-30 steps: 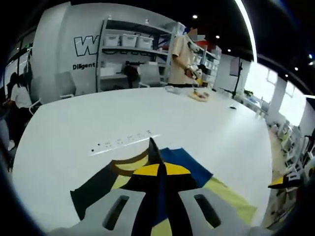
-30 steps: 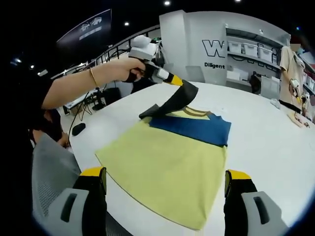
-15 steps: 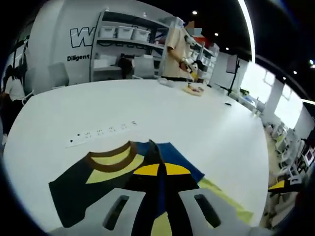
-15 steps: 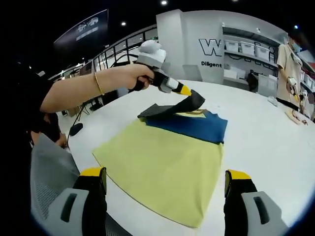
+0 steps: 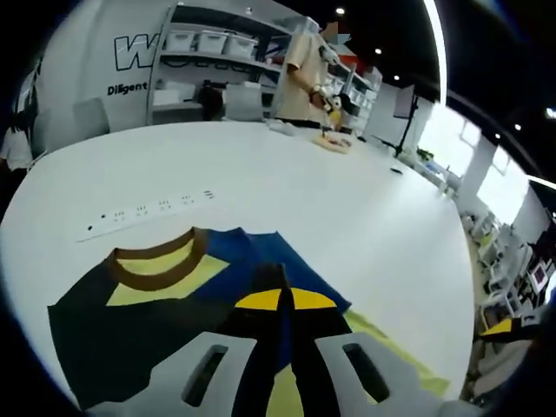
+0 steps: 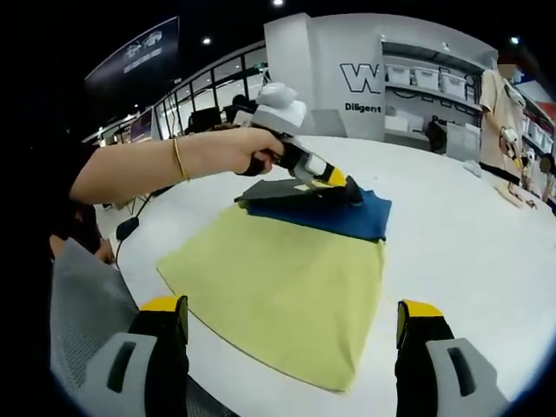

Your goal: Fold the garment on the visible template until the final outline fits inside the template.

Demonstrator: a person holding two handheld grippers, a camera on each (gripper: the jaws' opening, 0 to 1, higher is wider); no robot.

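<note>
Here, left gripper clamped on a dark fold of the yellow, blue and black short-sleeved garment, low over the blue band, held by a hand wearing a thin gold bangle. Jaws pressed together, a strip of blue cloth pinched between them. Right gripper spread wide, nothing between its yellow-tipped jaws, hovering off the yellow hem. Garment flat on the round white table, brown-ribbed collar near a white power strip. Beyond, white shelving and a person.

White table with yellow-and-blue garment, perhaps a power strip.
</note>
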